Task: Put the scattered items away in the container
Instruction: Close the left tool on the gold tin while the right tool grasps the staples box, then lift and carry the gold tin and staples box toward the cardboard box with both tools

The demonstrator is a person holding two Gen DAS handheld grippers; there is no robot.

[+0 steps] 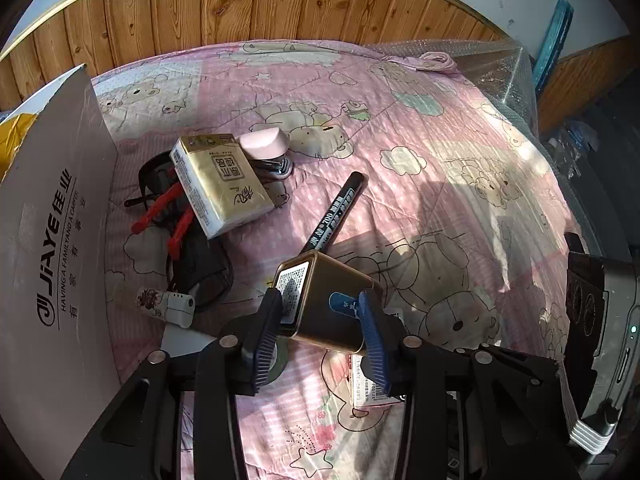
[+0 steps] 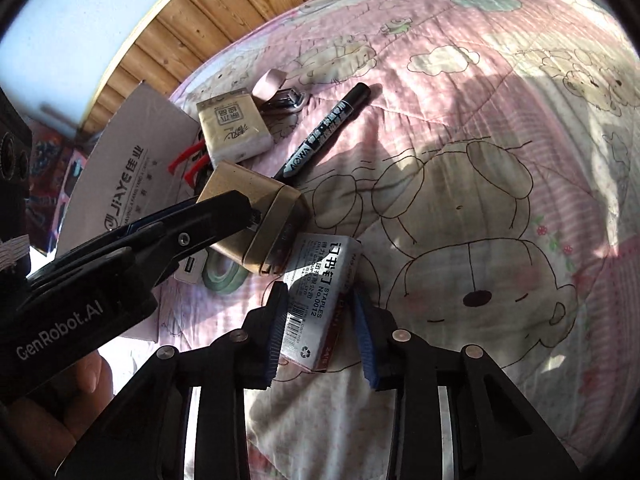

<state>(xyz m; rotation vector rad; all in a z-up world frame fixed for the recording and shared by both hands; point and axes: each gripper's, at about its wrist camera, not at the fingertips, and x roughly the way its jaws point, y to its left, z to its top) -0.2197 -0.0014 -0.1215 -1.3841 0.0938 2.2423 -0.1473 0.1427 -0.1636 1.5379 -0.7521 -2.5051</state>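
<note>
My left gripper (image 1: 320, 322) is shut on a gold tin (image 1: 332, 300) and holds it tilted just above the pink bedspread; the right wrist view shows the same tin (image 2: 256, 216). A white staples box (image 2: 320, 300) lies on the bed between the fingers of my right gripper (image 2: 320, 334), which is open, with a small gap on the right side. A black marker (image 1: 336, 212) lies beyond the tin. To the left a gold tissue pack (image 1: 220, 184) rests on red-handled pliers (image 1: 168, 216). A white cardboard container wall (image 1: 60, 240) printed JIAYE stands at the far left.
A pink case (image 1: 264, 142) and hex keys (image 1: 276, 170) lie behind the tissue pack. A small white gadget (image 1: 176, 304) and a tape roll (image 2: 224, 276) sit beside the tin. Wood panelling (image 1: 280, 4) backs the bed. A grey device (image 1: 600, 320) stands at the right edge.
</note>
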